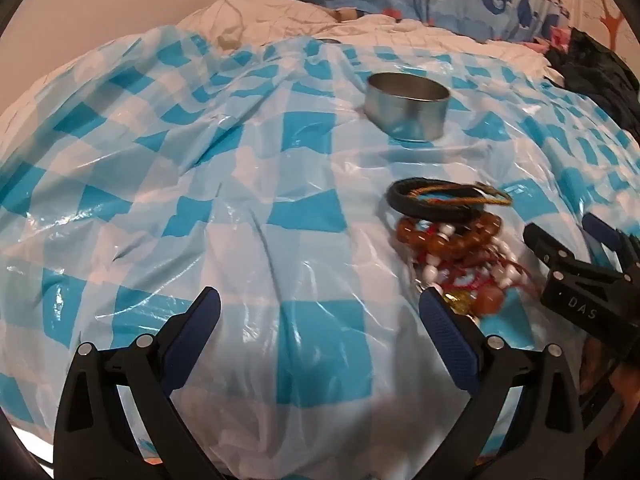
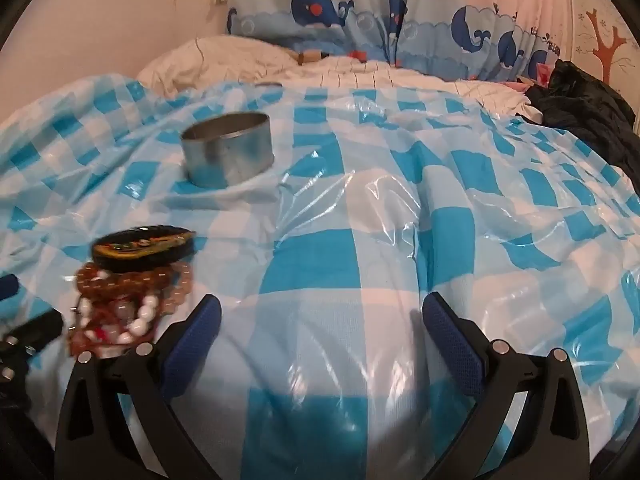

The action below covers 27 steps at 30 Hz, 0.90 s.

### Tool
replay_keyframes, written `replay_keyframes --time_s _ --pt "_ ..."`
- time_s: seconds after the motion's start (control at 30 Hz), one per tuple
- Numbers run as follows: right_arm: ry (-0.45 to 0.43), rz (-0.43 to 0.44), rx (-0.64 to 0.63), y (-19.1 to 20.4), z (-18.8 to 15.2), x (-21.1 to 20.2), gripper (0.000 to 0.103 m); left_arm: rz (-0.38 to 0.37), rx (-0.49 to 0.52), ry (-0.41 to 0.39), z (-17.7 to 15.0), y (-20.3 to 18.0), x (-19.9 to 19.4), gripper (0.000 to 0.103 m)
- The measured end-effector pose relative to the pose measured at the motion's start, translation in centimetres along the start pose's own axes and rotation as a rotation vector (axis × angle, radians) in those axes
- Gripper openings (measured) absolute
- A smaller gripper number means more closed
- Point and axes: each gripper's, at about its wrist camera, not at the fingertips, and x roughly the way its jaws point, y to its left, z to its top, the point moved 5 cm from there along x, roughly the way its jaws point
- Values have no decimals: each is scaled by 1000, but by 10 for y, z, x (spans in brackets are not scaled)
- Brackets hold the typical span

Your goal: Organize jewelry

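A pile of jewelry lies on the blue-and-white checked plastic sheet [image 1: 280,184]: a black band bracelet [image 1: 436,200] on top, amber bead bracelets [image 1: 452,236] and red-and-white beads [image 1: 444,268] below. The pile also shows in the right wrist view [image 2: 132,288]. A round metal tin [image 1: 406,106], open and seemingly empty, stands behind it; it shows in the right wrist view too [image 2: 228,148]. My left gripper [image 1: 320,304] is open and empty, left of the pile. My right gripper [image 2: 320,312] is open and empty, right of the pile; it shows in the left view [image 1: 576,256].
The sheet [image 2: 360,240] covers a soft bed with wrinkles. A white pillow [image 2: 224,60] and whale-print curtain [image 2: 360,12] are at the back. Dark clothing [image 2: 588,108] lies at the right edge.
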Motion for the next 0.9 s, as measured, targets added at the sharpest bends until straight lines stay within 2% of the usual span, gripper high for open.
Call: replay_keyframes --time_s 0.27,0.4,0.43,0.57,0.7,0.77,0.9 --pt "-30 -1 -39 7 -3 -24 97 -2 42 0 -6 -12 -2 96" --pt "-11 28 -1 9 -4 -26 97 -6 25 -7 -5 -13 -3 96" --pt "-10 39 2 12 -5 -26 97 -2 21 15 -4 -13 0 96" --pt "-6 19 -42 19 -7 -22 97 3 22 28 -4 -10 4 96" --pt "-10 23 -4 11 -6 -22 97 -2 8 35 -2 -8 6 96" --pt "-18 18 4 9 -4 -23 97 -35 -17 20 1 -7 5 96" --pt "-25 12 -4 9 -3 -23 97 -26 -2 105 -3 -8 8 96"
